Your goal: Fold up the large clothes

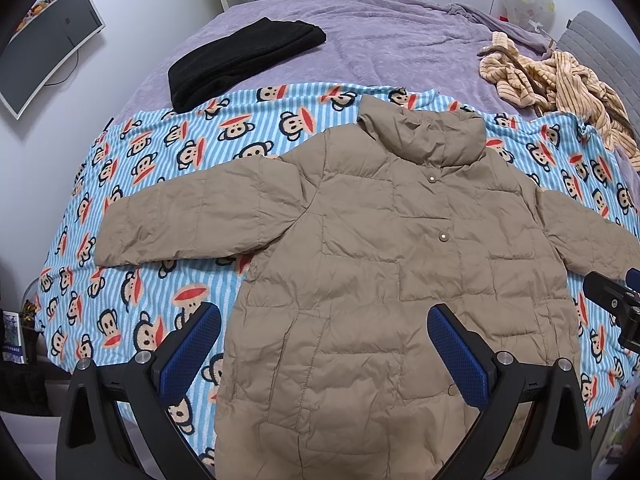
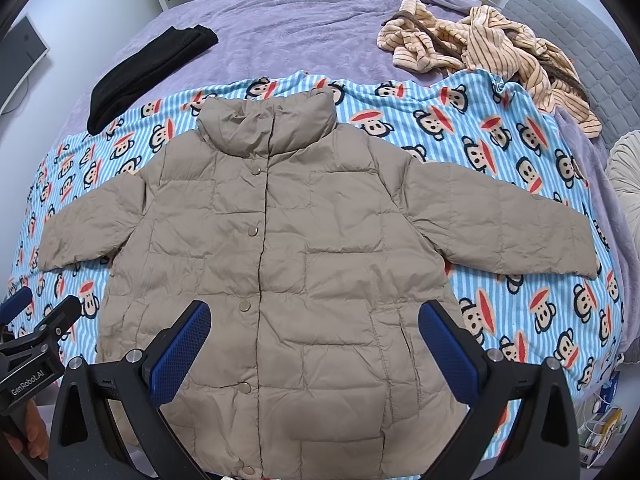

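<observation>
A tan quilted puffer jacket lies flat and face up on a blue striped monkey-print blanket, snaps closed, collar away from me, both sleeves spread out. It also shows in the right wrist view. My left gripper is open and empty, hovering above the jacket's lower left part. My right gripper is open and empty, hovering above the jacket's lower middle. The right gripper's side shows at the left wrist view's right edge. The left gripper shows at the right wrist view's left edge.
The blanket covers the near part of a purple bed. A folded black garment lies at the back left. A crumpled orange striped garment lies at the back right. A monitor hangs on the left wall.
</observation>
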A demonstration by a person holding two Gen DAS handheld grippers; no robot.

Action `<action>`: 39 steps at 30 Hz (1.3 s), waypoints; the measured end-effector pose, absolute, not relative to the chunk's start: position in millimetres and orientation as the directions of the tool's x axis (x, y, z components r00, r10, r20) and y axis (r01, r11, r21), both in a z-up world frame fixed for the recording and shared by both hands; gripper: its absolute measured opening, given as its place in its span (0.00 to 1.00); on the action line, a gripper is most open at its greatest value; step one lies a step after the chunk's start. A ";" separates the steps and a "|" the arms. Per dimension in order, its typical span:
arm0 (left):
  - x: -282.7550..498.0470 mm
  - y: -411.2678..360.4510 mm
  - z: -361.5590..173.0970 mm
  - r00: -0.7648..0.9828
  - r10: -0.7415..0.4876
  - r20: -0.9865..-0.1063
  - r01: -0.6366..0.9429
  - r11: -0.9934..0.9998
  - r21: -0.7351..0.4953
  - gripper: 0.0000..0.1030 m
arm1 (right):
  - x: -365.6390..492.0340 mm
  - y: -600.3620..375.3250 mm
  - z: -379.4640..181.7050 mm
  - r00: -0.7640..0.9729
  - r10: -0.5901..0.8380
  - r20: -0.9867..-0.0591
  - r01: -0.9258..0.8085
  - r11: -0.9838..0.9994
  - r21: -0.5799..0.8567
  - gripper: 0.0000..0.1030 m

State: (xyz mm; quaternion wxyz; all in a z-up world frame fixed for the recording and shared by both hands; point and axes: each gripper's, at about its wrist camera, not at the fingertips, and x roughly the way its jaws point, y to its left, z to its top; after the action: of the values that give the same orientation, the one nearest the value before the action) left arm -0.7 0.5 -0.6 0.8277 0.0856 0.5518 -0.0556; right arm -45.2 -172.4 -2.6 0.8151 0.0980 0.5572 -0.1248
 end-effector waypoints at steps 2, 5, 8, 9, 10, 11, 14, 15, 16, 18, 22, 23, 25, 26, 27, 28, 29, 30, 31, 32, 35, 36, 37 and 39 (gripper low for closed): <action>-0.7 0.4 -0.6 0.385 0.003 -0.923 0.186 0.979 0.080 1.00 | -45.1 -172.6 -2.4 0.347 -0.093 -0.933 0.313 0.950 0.022 1.00; -0.7 0.3 -0.6 0.385 0.003 -0.923 0.186 0.979 0.081 1.00 | -45.2 -172.8 -2.1 0.348 -0.093 -0.933 0.313 0.950 0.022 1.00; -0.7 0.3 -0.6 0.385 0.004 -0.923 0.187 0.979 0.081 1.00 | -45.0 -172.7 -2.6 0.347 -0.093 -0.933 0.312 0.950 0.021 1.00; -0.7 0.2 -0.6 0.385 0.004 -0.923 0.187 0.979 0.082 1.00 | -45.0 -172.7 -2.7 0.347 -0.093 -0.933 0.312 0.950 0.021 1.00; -0.8 0.2 -0.6 0.385 0.004 -0.923 0.187 0.979 0.082 1.00 | -45.1 -172.8 -2.3 0.347 -0.093 -0.933 0.312 0.950 0.021 1.00; -0.6 0.2 -0.5 0.385 0.004 -0.923 0.186 0.979 0.082 1.00 | -44.9 -172.8 -2.6 0.347 -0.093 -0.933 0.312 0.950 0.022 1.00; -0.5 0.2 -0.5 0.384 0.004 -0.923 0.186 0.979 0.082 1.00 | -45.0 -173.0 -2.2 0.347 -0.093 -0.933 0.312 0.950 0.022 1.00; -0.5 0.2 -0.5 0.384 0.004 -0.923 0.186 0.979 0.082 1.00 | -44.8 -172.8 -2.6 0.347 -0.093 -0.933 0.311 0.950 0.021 1.00; -0.8 0.0 -0.6 0.385 0.004 -0.923 0.186 0.979 0.082 1.00 | -44.8 -172.7 -2.6 0.347 -0.094 -0.933 0.311 0.950 0.020 1.00; -0.5 0.2 -0.5 0.383 0.005 -0.924 0.186 0.979 0.082 1.00 | -44.8 -173.2 -1.9 0.347 -0.093 -0.933 0.313 0.950 0.022 1.00; -0.6 0.1 -0.6 0.383 0.006 -0.924 0.187 0.979 0.084 1.00 | -44.4 -173.1 -2.2 0.345 -0.092 -0.934 0.312 0.950 0.021 1.00; -0.5 0.2 -0.6 0.382 0.006 -0.924 0.187 0.979 0.084 1.00 | -44.5 -173.2 -2.1 0.345 -0.092 -0.934 0.312 0.950 0.021 1.00; -1.0 0.3 -0.8 0.380 0.008 -0.925 0.186 0.979 0.085 1.00 | -44.3 -173.2 -2.2 0.345 -0.093 -0.934 0.313 0.950 0.021 1.00; 2.1 6.7 -2.1 0.380 0.006 -0.925 0.186 0.979 0.083 1.00 | -44.1 -173.1 -2.6 0.345 -0.093 -0.934 0.313 0.950 0.021 1.00; 5.2 10.8 0.0 0.379 0.005 -0.925 0.186 0.979 0.082 1.00 | -44.4 -173.5 -1.8 0.345 -0.093 -0.934 0.313 0.950 0.021 1.00; 3.1 11.4 -0.5 0.380 0.005 -0.925 0.186 0.979 0.082 1.00 | -44.2 -173.5 -1.9 0.345 -0.093 -0.934 0.313 0.950 0.021 1.00; 1.6 10.7 -0.9 0.378 0.007 -0.926 0.187 0.979 0.084 1.00 | -44.0 -173.5 -2.1 0.345 -0.093 -0.934 0.313 0.950 0.021 1.00; 1.7 10.5 -0.9 0.377 0.009 -0.926 0.187 0.979 0.086 1.00 | -44.1 -173.7 -1.8 0.345 -0.093 -0.934 0.313 0.950 0.021 1.00; 1.6 12.1 -0.9 0.376 0.009 -0.926 0.187 0.979 0.085 1.00 | -43.7 -173.5 -2.3 0.346 -0.093 -0.934 0.313 0.949 0.021 1.00; 1.7 10.5 -1.0 0.374 0.013 -0.927 0.186 0.978 0.089 1.00 | -43.5 -173.7 -2.3 0.345 -0.093 -0.934 0.313 0.949 0.022 1.00; 2.5 4.7 -5.1 0.373 0.012 -0.928 0.184 0.979 0.087 1.00 | -43.4 -173.9 -2.3 0.344 -0.092 -0.934 0.313 0.949 0.022 1.00; 2.4 4.7 -5.1 0.378 0.006 -0.926 0.184 0.979 0.082 1.00 | -43.2 -173.9 -2.4 0.344 -0.092 -0.934 0.313 0.950 0.022 1.00; 2.3 4.9 -5.1 0.380 0.004 -0.925 0.184 0.980 0.080 1.00 | -43.2 -174.0 -2.2 0.344 -0.092 -0.934 0.312 0.950 0.021 1.00; 3.0 5.2 -5.9 0.386 -0.003 -0.923 0.183 0.980 0.074 1.00 | -42.7 -173.9 -2.5 0.344 -0.092 -0.935 0.312 0.950 0.021 1.00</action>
State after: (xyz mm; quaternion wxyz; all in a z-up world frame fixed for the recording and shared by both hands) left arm 3.0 5.2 -5.9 0.8284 0.0818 0.5513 -0.0562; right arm -42.7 -173.9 -2.5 0.8137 0.0983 0.5593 -0.1239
